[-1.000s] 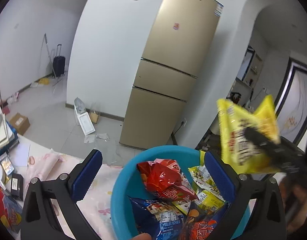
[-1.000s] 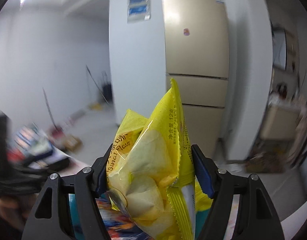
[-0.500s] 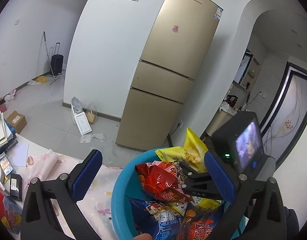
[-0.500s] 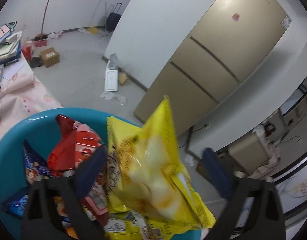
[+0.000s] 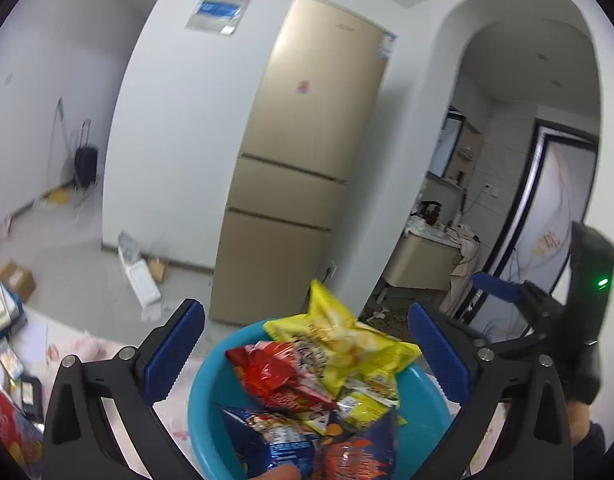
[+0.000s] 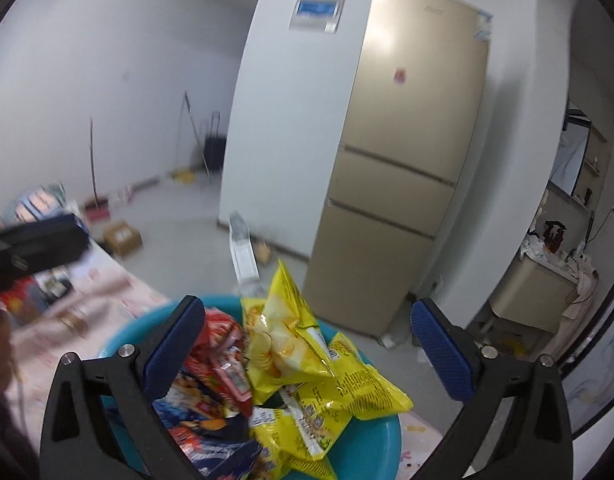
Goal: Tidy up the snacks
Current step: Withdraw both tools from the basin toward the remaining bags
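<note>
While atop the blue basin (image 6: 371,444), yellow chip bag (image 6: 299,344) between the wide-open, empty right claw (image 6: 307,344) fingers.

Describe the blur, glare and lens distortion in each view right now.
Left wrist view: mostly sharp, fisheye bends the fridge and archway, dark corners; slight smear at the left edge. Right wrist view: motion blur smears the table and left gripper at the left; soft glare on the fridge door; the yellow chip bag in the blue basin stays fairly crisp.

i see the worktop (image 5: 107,350) under a pink patterned cloth, lower left, carrying the blue basin (image 5: 205,404) of snack packets.
</note>
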